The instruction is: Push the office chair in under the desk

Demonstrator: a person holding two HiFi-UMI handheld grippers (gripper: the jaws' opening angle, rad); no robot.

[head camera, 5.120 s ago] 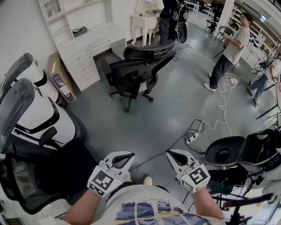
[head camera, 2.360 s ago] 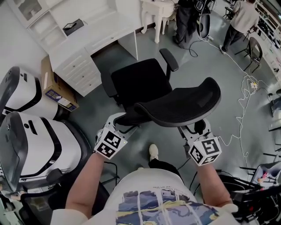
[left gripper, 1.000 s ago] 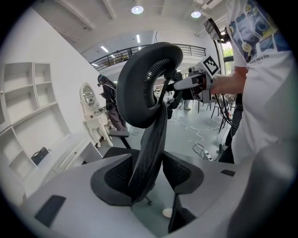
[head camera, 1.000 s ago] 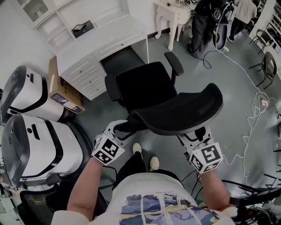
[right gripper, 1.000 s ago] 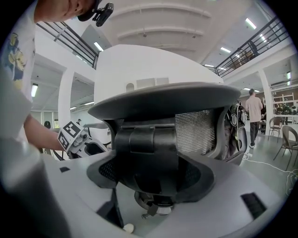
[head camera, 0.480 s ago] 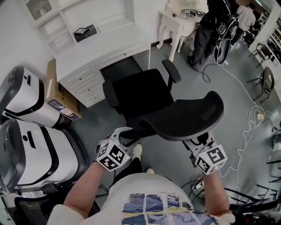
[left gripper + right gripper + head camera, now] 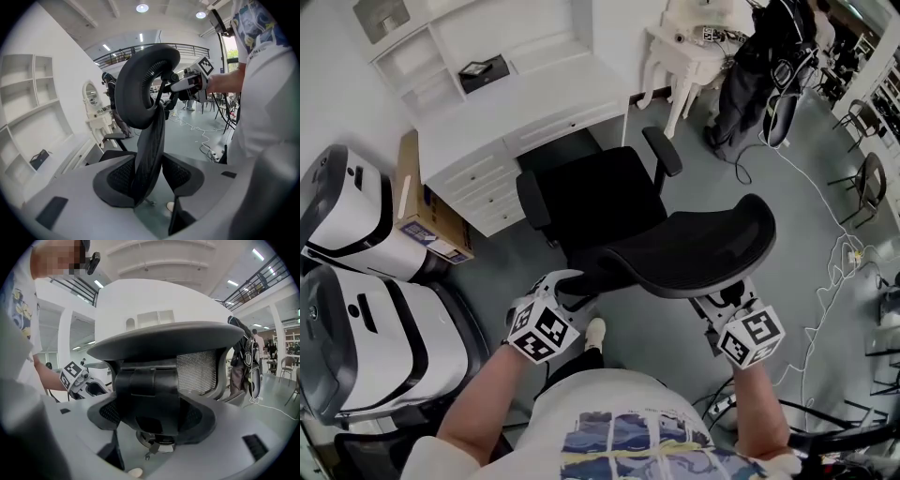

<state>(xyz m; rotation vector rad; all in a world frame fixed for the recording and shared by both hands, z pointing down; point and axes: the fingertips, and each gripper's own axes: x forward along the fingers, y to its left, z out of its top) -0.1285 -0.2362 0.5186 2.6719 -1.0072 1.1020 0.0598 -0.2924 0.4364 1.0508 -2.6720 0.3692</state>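
We hold the office chair (image 7: 600,197) from behind. The left gripper (image 7: 574,286), whose jaws have just been closing, pinches the thin mesh edge of the curved backrest (image 7: 694,248). The right gripper (image 7: 724,300) is clamped on the smooth black plastic bracket (image 7: 147,394) behind that backrest. The chair stands just before the white desk (image 7: 534,89), its flat, dark seat facing the knee space, with the backrest on our side.
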